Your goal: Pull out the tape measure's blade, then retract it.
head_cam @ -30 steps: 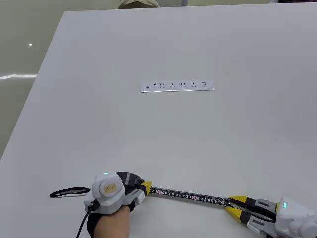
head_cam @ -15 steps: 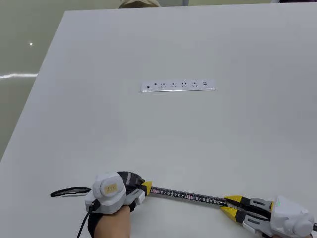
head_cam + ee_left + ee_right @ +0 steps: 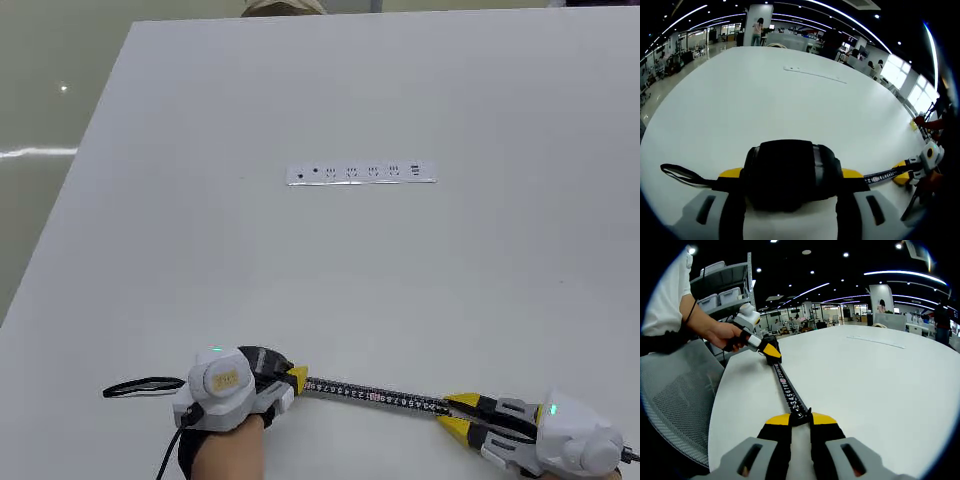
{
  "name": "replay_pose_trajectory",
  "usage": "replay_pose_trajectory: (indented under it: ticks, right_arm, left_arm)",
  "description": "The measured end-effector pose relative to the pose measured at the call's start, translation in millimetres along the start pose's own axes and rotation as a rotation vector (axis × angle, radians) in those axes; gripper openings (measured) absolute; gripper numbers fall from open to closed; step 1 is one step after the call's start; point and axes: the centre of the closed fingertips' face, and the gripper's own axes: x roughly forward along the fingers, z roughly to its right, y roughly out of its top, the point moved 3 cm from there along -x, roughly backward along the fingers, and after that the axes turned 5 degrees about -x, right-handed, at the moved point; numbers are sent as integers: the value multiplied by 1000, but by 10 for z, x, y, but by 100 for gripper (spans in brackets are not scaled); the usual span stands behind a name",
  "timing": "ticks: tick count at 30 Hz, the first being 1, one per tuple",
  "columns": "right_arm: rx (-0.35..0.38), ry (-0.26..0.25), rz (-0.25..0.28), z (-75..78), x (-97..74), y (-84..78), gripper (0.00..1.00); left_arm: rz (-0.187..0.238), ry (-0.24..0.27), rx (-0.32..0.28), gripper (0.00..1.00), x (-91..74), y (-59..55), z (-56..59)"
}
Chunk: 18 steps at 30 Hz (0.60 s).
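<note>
The black tape measure case (image 3: 790, 172) sits clamped between my left gripper's yellow-tipped jaws; the left gripper (image 3: 285, 380) is at the table's near left edge. Its black wrist strap (image 3: 140, 386) trails off to the left on the table. A dark blade (image 3: 375, 396) with white numbers runs from the case to the right, just above the table. My right gripper (image 3: 452, 415) is shut on the blade's end, and the blade's end (image 3: 801, 415) is pinched between its yellow tips. The case (image 3: 771, 354) and the left gripper show far along the blade (image 3: 787, 390).
A white power strip (image 3: 361, 173) lies flat in the middle of the white table (image 3: 300, 270), far from both grippers. The table's left edge drops to a glossy floor. A person's hand (image 3: 722, 335) and a mesh chair back (image 3: 675, 400) are to the left.
My right gripper has moved left toward the case with the blade's end, so the exposed blade is shorter. The left gripper and case have stayed put.
</note>
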Motion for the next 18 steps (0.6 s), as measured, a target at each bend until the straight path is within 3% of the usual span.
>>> replay_pose_trajectory:
  ticks: [18]
  right_arm:
    - [-3,23,3,-56,206,73,13]
  left_arm:
    - [-3,1,-1,72,5,-2,1]
